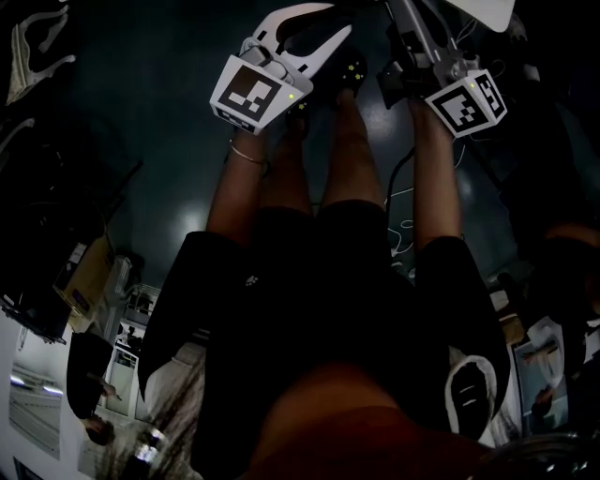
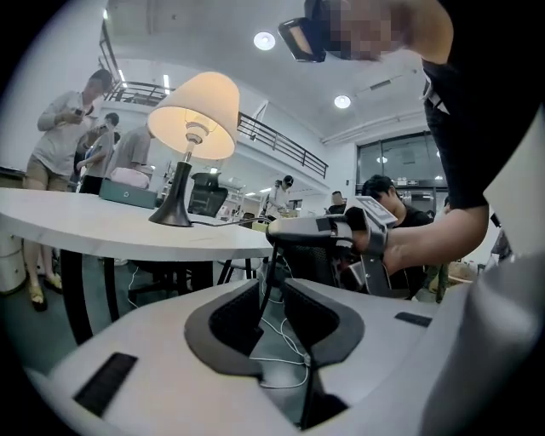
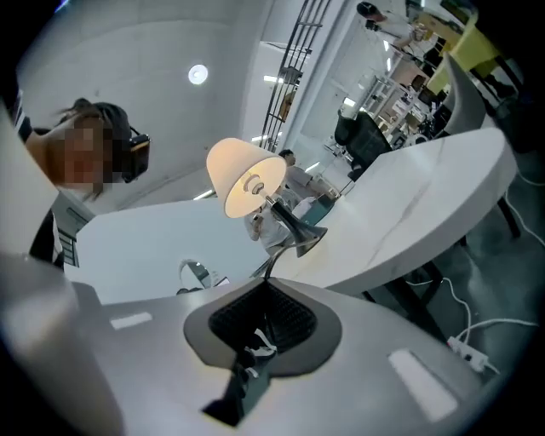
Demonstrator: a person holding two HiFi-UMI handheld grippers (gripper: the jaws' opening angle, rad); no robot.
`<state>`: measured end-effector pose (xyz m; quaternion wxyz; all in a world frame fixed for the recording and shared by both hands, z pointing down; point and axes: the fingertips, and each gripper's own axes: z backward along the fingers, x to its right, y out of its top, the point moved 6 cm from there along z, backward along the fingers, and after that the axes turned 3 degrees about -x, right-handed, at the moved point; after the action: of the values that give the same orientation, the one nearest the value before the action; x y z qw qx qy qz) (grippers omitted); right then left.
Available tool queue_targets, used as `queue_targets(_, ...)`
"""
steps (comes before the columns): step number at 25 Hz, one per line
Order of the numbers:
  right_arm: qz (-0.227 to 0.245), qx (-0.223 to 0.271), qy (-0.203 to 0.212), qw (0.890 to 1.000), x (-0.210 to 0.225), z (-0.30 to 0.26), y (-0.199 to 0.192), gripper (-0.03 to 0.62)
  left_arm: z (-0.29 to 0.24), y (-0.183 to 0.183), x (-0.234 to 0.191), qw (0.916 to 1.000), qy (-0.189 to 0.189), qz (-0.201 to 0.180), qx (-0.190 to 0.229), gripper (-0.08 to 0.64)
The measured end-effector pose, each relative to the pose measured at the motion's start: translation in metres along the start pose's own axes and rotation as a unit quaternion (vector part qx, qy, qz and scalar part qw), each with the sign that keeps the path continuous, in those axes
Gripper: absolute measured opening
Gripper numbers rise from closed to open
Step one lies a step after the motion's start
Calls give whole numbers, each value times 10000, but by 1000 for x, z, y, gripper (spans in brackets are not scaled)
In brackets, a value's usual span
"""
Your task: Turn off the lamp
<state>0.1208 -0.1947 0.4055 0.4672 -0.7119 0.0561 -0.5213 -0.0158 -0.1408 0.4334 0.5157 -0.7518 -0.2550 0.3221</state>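
The lamp (image 2: 194,119) stands lit on the white table (image 2: 85,226), with a cream shade and a black flared base. The right gripper view shows the lamp (image 3: 247,179) lit too. Its black cord (image 3: 271,266) runs off the table edge into my right gripper (image 3: 264,311), which is shut on it. In the left gripper view the right gripper (image 2: 274,228) holds the cord (image 2: 266,281) level beside the table. The cord hangs down between the jaws of my left gripper (image 2: 272,294), which stand open. In the dark head view both grippers (image 1: 328,23) (image 1: 401,11) sit at the top.
Several people stand behind the table at the left (image 2: 64,128) and one sits at the right (image 2: 387,200). White cables (image 2: 289,341) lie on the floor below the jaws. A power strip (image 3: 473,353) lies on the floor under the table (image 3: 409,204).
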Motion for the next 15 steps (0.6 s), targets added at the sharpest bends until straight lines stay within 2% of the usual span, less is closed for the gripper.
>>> queue_targets(8,-617,274,439,9968,-15,-6,9,11,-27,13,-3,9992,-241,-306,-57,76)
queue_targets(15,-662,293,536,9959,-19,-8,11,11,-29,15,-1,9994,-180,-285,43,75)
